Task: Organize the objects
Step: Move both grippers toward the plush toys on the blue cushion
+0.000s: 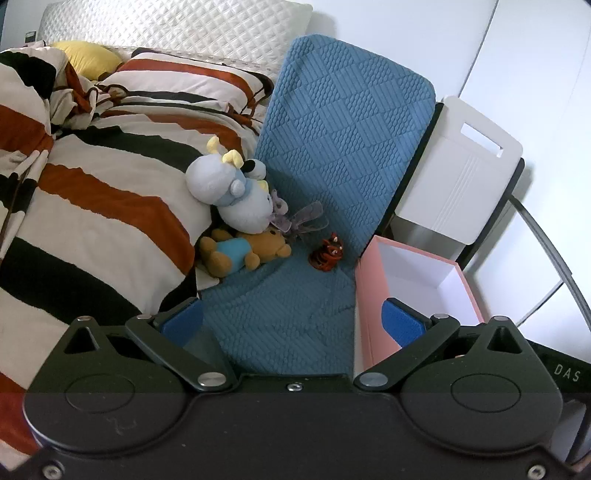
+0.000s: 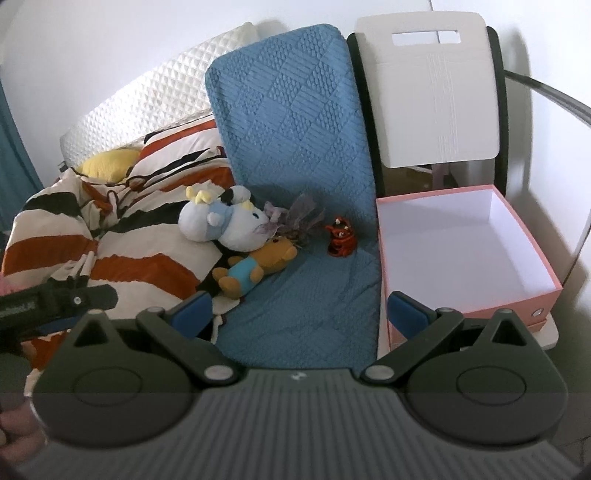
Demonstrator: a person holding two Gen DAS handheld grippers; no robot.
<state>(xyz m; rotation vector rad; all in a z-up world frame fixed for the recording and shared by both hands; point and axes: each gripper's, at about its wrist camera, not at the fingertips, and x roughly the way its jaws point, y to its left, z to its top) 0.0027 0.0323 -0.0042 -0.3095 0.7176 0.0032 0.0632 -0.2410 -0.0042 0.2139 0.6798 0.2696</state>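
Note:
On the blue quilted mat (image 1: 280,314) (image 2: 295,306) lie a white and blue plush (image 1: 229,188) (image 2: 221,225), a brown bear plush in a blue shirt (image 1: 240,253) (image 2: 255,267), a grey-purple dragonfly toy (image 1: 299,219) (image 2: 295,218) and a small red tiger figure (image 1: 327,253) (image 2: 341,238). An open pink box (image 1: 373,295) (image 2: 517,295) with a white inside stands to the right of the mat. My left gripper (image 1: 293,321) is open and empty, well short of the toys. My right gripper (image 2: 299,314) is open and empty too.
A striped orange, black and cream duvet (image 1: 92,206) (image 2: 122,240) covers the bed on the left, with a yellow pillow (image 1: 86,57) and white quilted headboard (image 1: 177,26) behind. A white bin (image 1: 454,181) (image 2: 432,92) stands behind the box. The left gripper's body (image 2: 55,299) shows at the right wrist view's left edge.

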